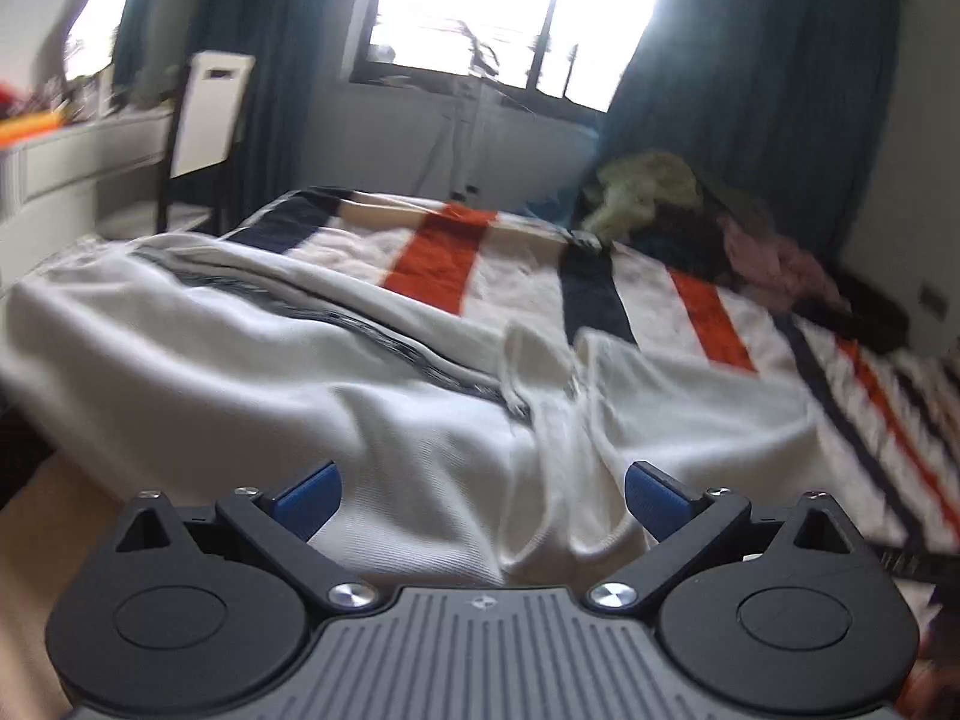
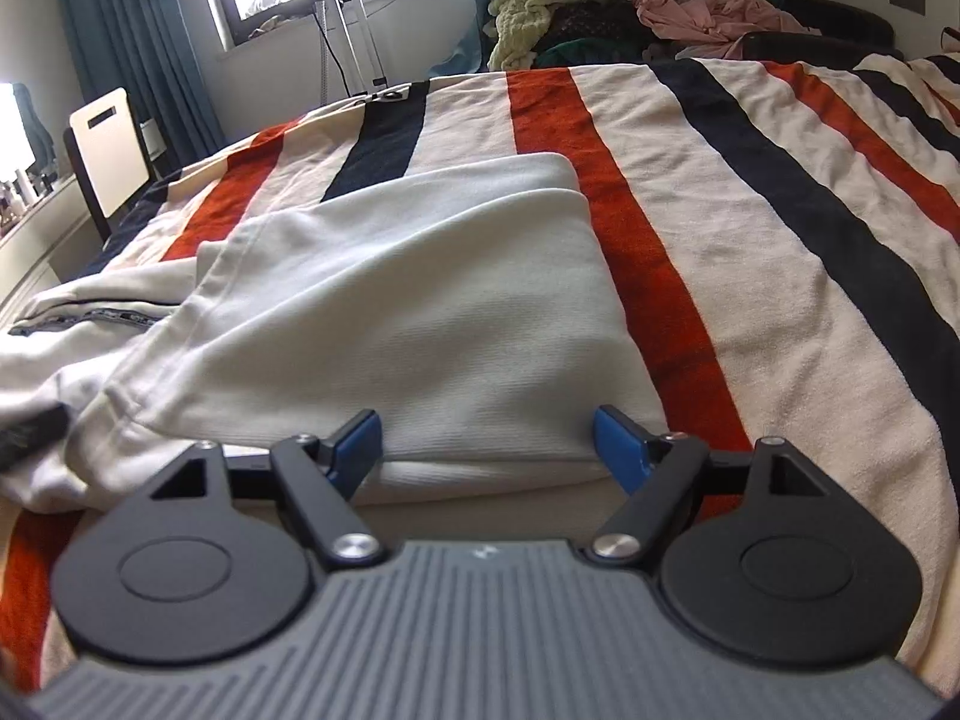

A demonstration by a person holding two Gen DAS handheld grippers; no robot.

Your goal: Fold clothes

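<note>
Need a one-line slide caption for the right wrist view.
Open right tool poised over the white garment on the striped bedspread.

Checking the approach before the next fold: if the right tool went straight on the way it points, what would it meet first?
Most likely the folded near edge of the white garment, which lies between the open fingers of the right tool; how close is unclear.

- Window (image 1: pixel 516 18): set in the far wall, strongly backlit, flanked by dark teal curtains (image 1: pixel 750 60).
- Bed (image 2: pixel 750 228): covered with a cream blanket striped in orange and navy.
- Chair (image 2: pixel 111 153): pale back, beside the bed's left edge.
- Dresser (image 1: pixel 78 162): white, along the left wall.
- Stand (image 2: pixel 351 12): metal, below the window.
</note>
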